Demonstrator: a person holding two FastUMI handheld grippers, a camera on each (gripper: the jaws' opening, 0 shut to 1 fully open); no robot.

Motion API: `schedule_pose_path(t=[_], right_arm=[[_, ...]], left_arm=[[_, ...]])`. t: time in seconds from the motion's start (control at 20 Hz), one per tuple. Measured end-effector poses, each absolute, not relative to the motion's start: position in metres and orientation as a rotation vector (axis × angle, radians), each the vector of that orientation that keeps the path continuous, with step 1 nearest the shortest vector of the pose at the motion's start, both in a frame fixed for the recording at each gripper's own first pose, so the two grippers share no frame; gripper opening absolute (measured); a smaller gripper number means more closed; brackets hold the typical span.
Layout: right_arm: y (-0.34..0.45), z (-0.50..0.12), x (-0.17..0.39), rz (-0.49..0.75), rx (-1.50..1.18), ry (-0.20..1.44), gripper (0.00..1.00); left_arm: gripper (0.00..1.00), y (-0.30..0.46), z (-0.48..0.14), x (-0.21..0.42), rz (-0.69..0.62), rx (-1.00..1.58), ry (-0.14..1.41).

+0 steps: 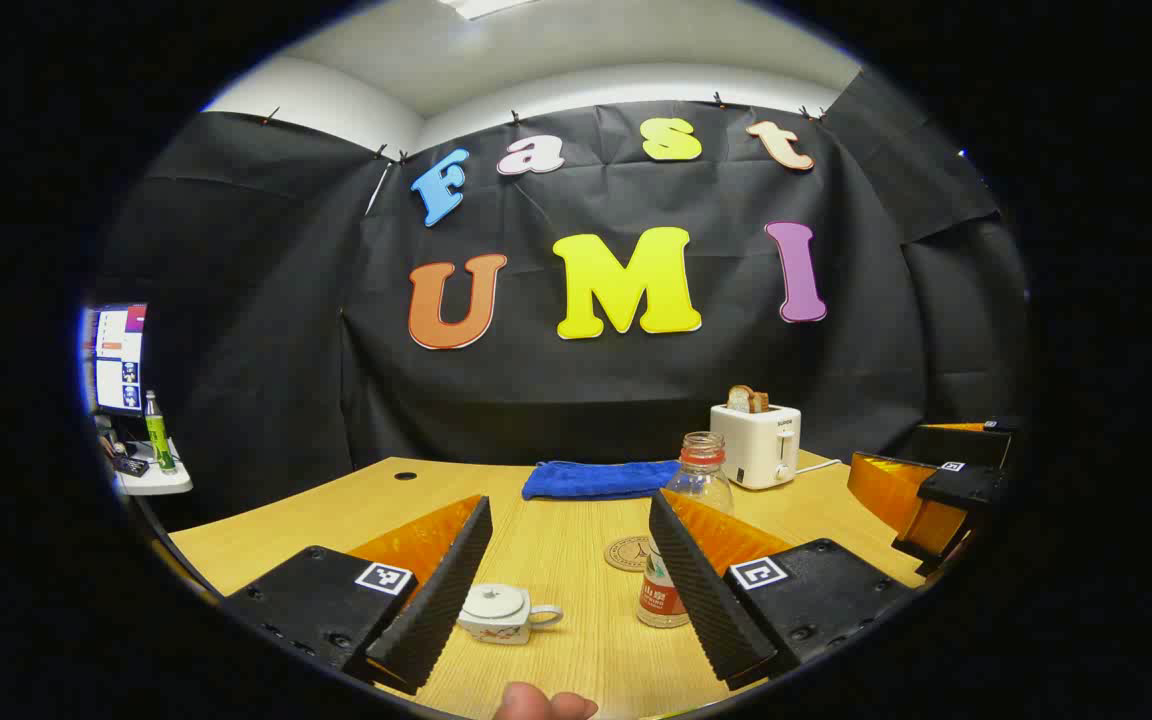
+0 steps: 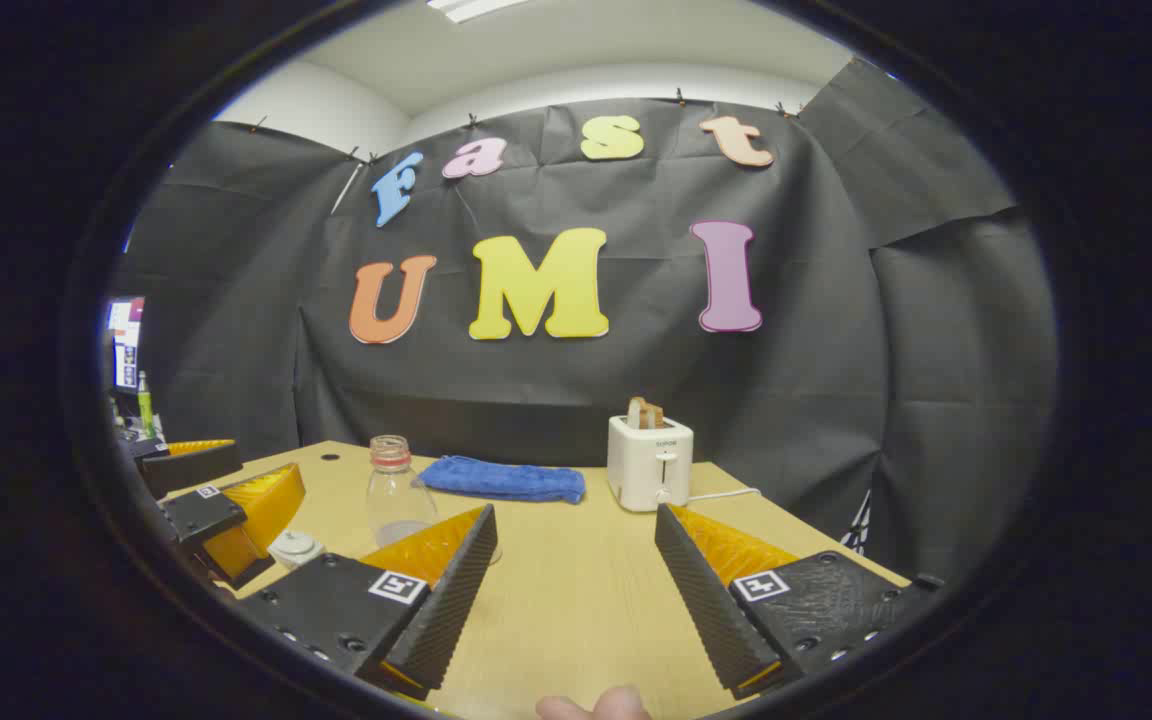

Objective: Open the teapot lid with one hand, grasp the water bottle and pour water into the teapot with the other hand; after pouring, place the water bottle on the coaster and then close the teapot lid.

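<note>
Teapot (image 1: 498, 612) sits lidded near the tabletop's (image 1: 556, 540) front edge, the uncapped water bottle (image 1: 681, 540) just beside the coaster (image 1: 628, 553). Left claw (image 1: 571, 650) and right claw (image 2: 576, 660) both gape, holding nothing; every step seems left.

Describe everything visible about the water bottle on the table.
The water bottle is clear plastic with a reddish neck ring, an open uncapped mouth and a red-and-white label low on its body. It looks nearly empty. It stands upright on the wooden table, beside the round coaster, right of the white teapot and in front of the blue cloth. Nothing grips it; it also appears in the right gripper view.
</note>
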State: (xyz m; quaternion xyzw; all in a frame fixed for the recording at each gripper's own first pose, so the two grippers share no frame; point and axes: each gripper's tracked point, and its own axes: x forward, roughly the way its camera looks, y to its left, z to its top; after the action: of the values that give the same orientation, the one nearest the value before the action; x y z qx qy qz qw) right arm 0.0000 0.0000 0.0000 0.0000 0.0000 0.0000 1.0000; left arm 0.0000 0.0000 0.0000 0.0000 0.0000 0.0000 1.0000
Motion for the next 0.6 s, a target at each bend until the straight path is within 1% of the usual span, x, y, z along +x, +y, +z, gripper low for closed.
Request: schedule_pose_path(t=[0.2, 0.25, 0.3, 0.6], right_arm=[[0.005, 0.0, 0.0, 0.002, -0.012, -0.003, 0.95], [0.007, 0.0, 0.0, 0.004, -0.018, -0.003, 0.94], [0.008, 0.001, 0.0, 0.007, -0.021, -0.004, 0.95], [0.014, 0.003, -0.002, 0.016, -0.022, -0.011, 0.95]], left_arm=[[0.99, 0.001, 0.001, 0.002, 0.0, -0.013, -0.003], [0.99, 0.001, 0.0, 0.002, 0.0, -0.013, -0.002], [0.99, 0.002, 0.0, 0.002, 0.0, -0.01, 0.0], [0.99, 0.004, -0.001, 0.003, -0.001, -0.004, 0.0]])
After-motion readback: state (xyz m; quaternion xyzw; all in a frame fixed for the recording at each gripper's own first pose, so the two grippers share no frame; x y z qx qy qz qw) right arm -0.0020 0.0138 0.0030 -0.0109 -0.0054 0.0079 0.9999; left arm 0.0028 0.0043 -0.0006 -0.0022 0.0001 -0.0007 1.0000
